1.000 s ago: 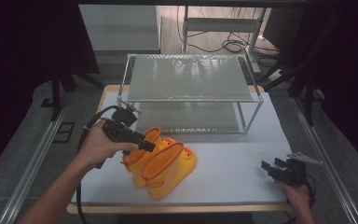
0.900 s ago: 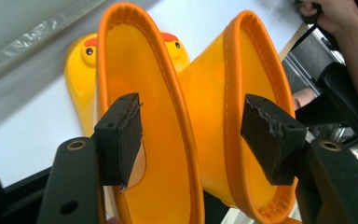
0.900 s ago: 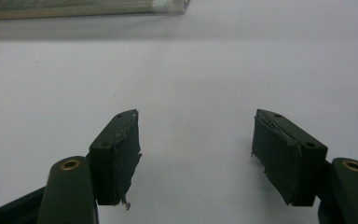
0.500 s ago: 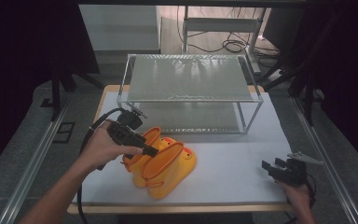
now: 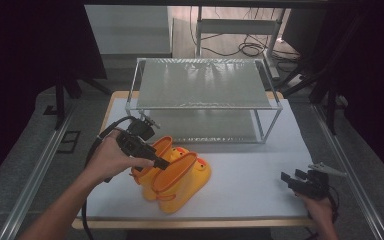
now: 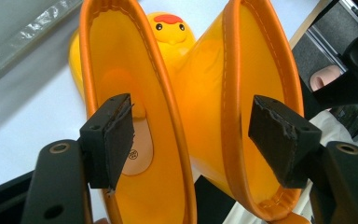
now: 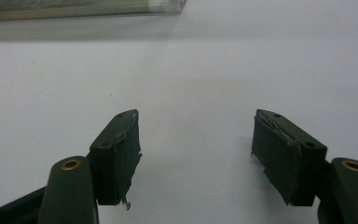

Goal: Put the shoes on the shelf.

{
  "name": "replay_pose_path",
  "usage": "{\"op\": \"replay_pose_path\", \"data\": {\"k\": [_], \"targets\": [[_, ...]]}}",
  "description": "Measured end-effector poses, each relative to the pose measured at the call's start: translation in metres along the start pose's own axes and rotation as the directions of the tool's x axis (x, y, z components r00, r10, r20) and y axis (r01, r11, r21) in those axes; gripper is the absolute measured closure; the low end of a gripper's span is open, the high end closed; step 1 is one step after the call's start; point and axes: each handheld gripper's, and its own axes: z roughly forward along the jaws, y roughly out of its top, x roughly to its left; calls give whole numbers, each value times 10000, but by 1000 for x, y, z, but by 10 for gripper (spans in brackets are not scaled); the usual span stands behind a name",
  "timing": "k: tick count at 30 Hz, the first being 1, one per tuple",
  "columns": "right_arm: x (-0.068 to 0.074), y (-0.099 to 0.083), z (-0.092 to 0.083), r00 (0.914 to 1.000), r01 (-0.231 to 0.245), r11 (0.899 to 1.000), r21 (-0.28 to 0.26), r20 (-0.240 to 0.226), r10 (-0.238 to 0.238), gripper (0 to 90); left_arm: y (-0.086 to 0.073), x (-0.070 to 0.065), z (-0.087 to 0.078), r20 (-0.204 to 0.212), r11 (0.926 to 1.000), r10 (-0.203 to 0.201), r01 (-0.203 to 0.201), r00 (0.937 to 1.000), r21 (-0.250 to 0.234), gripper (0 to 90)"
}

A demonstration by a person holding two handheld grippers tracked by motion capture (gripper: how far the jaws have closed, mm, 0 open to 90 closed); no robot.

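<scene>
A pair of yellow rubber boots (image 5: 177, 175) with duck faces lies on the white table (image 5: 250, 165), left of centre. My left gripper (image 5: 163, 163) hovers at the boot tops. In the left gripper view its jaws have just been opening and the gripper (image 6: 191, 121) is open. The touching walls of the left boot (image 6: 121, 70) and right boot (image 6: 261, 70) lie between the pads, which do not press on them. My right gripper (image 5: 286, 177) rests low near the table's front right corner, open (image 7: 196, 140) over bare table.
A metal-framed rack (image 5: 205, 85) with a grey mesh top and a lower shelf stands at the back of the table. Black curtains and cables surround the table. A cable trails from the left gripper over the table's left edge.
The left hand and gripper have shifted a little toward the near edge, over the boot tops. The boots and the right gripper are where they were.
</scene>
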Motion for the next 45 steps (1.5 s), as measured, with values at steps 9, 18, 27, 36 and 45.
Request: {"op": "replay_pose_path", "data": {"k": [9,18,27,36,45], "targets": [[0,0,0,10000,62,10000,35,-2,-62,321,4,-7,11,-118,9990,168,-163,9998,414,317],[0,0,0,10000,-2,10000,29,-14,2,321,8,-6,26,-233,9984,-61,74,9997,557,364],[0,0,1,10000,41,10000,37,-4,-41,320,8,-6,38,-536,9984,-171,200,9984,532,476],[0,0,1,10000,38,10000,34,-12,-38,321,6,-2,35,-392,9997,-168,175,9991,165,813],[-1,1,2,10000,-34,10000,-3,-12,34,323,8,12,27,395,9977,-497,514,9980,-432,820]]}}
